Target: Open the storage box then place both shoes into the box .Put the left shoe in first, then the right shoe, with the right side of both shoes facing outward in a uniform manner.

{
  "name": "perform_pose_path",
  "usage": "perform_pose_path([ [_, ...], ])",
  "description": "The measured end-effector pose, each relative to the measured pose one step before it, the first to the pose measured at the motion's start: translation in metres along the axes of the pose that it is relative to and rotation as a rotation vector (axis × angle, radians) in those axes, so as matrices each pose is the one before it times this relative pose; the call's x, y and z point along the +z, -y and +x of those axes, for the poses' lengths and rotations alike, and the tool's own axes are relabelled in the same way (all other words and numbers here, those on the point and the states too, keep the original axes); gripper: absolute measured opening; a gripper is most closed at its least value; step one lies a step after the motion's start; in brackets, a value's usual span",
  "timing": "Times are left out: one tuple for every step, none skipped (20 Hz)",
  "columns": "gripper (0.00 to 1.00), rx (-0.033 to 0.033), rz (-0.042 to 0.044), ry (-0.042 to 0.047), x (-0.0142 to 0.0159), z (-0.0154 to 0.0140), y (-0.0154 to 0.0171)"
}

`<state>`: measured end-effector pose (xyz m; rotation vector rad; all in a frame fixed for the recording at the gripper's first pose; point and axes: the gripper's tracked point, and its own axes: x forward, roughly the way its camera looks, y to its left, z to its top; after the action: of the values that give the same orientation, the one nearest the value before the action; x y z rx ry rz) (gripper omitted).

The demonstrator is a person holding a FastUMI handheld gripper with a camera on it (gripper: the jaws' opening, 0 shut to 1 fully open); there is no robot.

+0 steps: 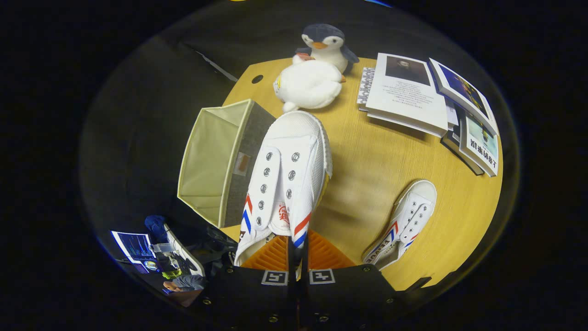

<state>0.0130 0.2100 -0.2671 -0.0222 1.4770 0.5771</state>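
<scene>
White canvas fills the space just ahead of the claw (pixel 297 257): a lace-less white sneaker with red and blue chevron stripes (pixel 287 184) hangs from the two orange ribbed fingers (pixel 275 255), toe pointing away. The pads are nearly together, with only a thin wall of the shoe's collar between them, so the claw is clamped on the rim of the shoe and not on its body. Pinching the collar probably lets the shoe dangle free, so that it can be lowered toe-first or turned before release.

Just to the left of the held shoe, and touching it in this view, stands the open fabric storage box with grey outer sides and a pale cream lining (pixel 216 161). Its mouth is tipped toward the claw and it looks empty, so the opening step seems done and this is likely the first shoe going in. I cannot tell with certainty whether it is the left one.

Right of the fingers and well apart, the matching second white sneaker (pixel 404 225) lies on the round wooden tabletop (pixel 367 161), waiting. Beyond the held shoe sit a plush penguin with a white belly (pixel 319 69) and, further right, a spread of books and magazines (pixel 427 96).
</scene>
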Motion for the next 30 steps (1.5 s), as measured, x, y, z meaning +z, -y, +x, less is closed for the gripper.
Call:
perform_pose_path([
  [0.03, 0.01068, -0.00504, 0.00625, 0.00456, -0.00461, -0.00733],
  [0.03, 0.00724, -0.00484, 0.00520, 0.00442, -0.00405, -0.00700],
  [0.03, 0.00482, -0.00807, 0.00345, 0.00479, -0.00278, -0.00588],
  [0.03, 0.00181, -0.01050, 0.00370, 0.00444, -0.00215, -0.00619],
  [0.03, -0.00046, -0.01011, 0.00311, 0.00475, -0.00146, -0.00652],
  [0.02, 0.00127, -0.01339, 0.00182, 0.00411, -0.00116, -0.00706],
  [0.03, 0.00126, -0.01370, 0.00056, 0.00502, 0.00002, -0.00704],
  [0.02, 0.00228, -0.01127, 0.00001, 0.00425, 0.00122, -0.00832],
  [0.02, 0.00527, -0.01233, -0.00187, 0.00466, 0.00197, -0.00906],
  [0.02, 0.00606, -0.01002, -0.00075, 0.00570, 0.00227, -0.00945],
  [0.02, 0.00443, -0.01905, -0.00510, 0.00579, 0.00342, -0.00977],
  [0.02, 0.00017, -0.02122, -0.00586, 0.00583, 0.00514, -0.00922],
  [0.02, -0.00203, -0.02270, -0.00415, 0.00655, 0.00457, -0.00924],
  [0.02, -0.00281, -0.02238, -0.00753, 0.00570, 0.00580, -0.01013],
  [0.02, -0.00499, -0.01822, -0.00750, 0.00574, 0.00615, -0.01067],
  [0.03, -0.00788, -0.02507, -0.01161, 0.00675, 0.00744, -0.00748],
  [0.03, -0.01653, -0.01844, -0.01150, 0.00470, 0.01048, -0.00421],
  [0.02, -0.01615, -0.02258, -0.01130, 0.00453, 0.00908, -0.00379],
  [0.02, -0.01378, -0.02402, -0.01605, 0.00311, 0.00945, -0.00223],
  [0.02, -0.01290, -0.01265, -0.01660, 0.00256, 0.00776, -0.00199],
  [0.03, -0.00789, -0.00705, -0.01327, 0.00237, 0.00697, -0.00515],
  [0.02, -0.00618, -0.00511, -0.01071, 0.00314, 0.00523, -0.00334],
  [0.03, -0.00749, -0.00368, -0.00771, 0.00227, 0.00500, -0.00170],
  [0.03, -0.00975, -0.00380, -0.00504, 0.00264, 0.00361, -0.00076],
  [0.03, -0.00842, -0.00362, -0.00599, 0.00204, 0.00496, -0.00140],
  [0.03, -0.00018, 0.00099, -0.00461, 0.00179, 0.00382, -0.00255],
  [0.03, 0.03234, 0.00521, 0.00204, 0.00326, 0.00401, -0.00802],
  [0.15, 0.03406, 0.01179, 0.00900, 0.00466, 0.00048, -0.00811],
  [0.24, 0.02320, -0.00004, 0.02007, 0.00759, -0.00424, -0.00474],
  [0.47, 0.00767, -0.01392, 0.02214, 0.00463, -0.00246, -0.00088],
])
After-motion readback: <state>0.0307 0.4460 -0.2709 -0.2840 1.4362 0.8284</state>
